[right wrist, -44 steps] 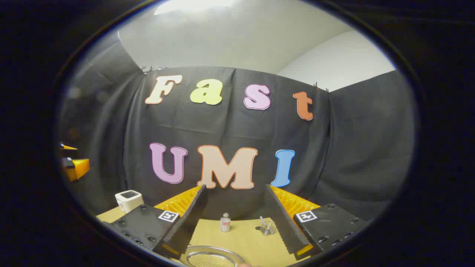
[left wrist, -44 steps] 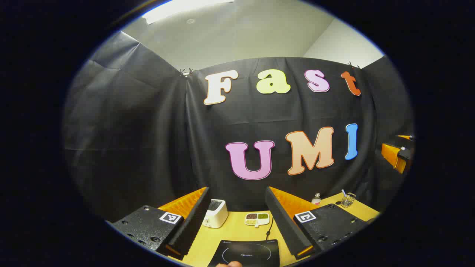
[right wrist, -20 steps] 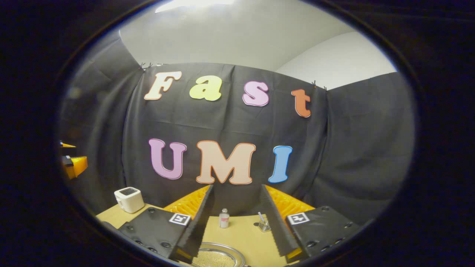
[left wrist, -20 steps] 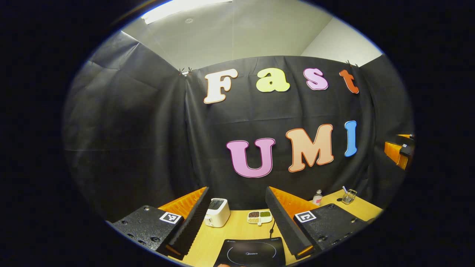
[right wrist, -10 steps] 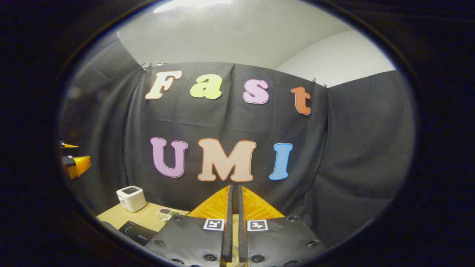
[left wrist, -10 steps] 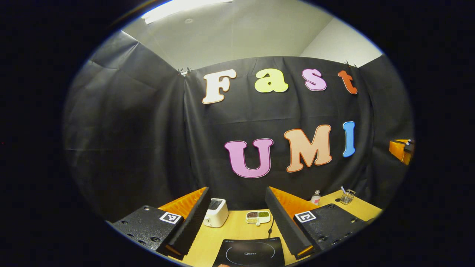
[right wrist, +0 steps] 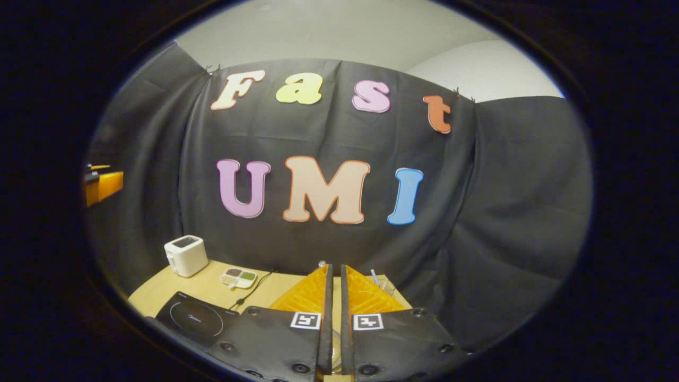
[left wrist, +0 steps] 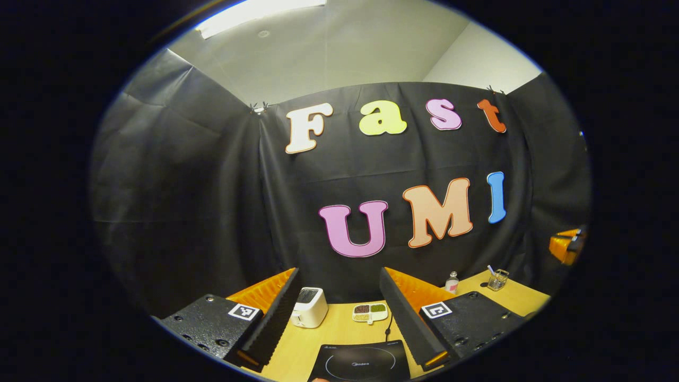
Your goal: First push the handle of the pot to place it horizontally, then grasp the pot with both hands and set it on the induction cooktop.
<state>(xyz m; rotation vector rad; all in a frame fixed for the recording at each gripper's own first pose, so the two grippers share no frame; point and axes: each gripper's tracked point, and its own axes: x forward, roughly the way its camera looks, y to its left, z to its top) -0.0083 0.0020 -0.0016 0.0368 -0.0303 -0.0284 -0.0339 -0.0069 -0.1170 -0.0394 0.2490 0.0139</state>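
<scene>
Both views sit low over the counter (left wrist: 329, 329), facing the far cloth wall. The left gripper view looks from the left, close above the induction cooktop (left wrist: 360, 363). The right gripper view looks from farther right. Both share the cooktop, toaster (right wrist: 185, 255) and divided dish (right wrist: 238, 277)

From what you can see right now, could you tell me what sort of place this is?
Probably a mock kitchen counter in a cloth-walled booth: an induction cooktop, a white toaster and a divided snack dish sit on a wooden table.
</scene>
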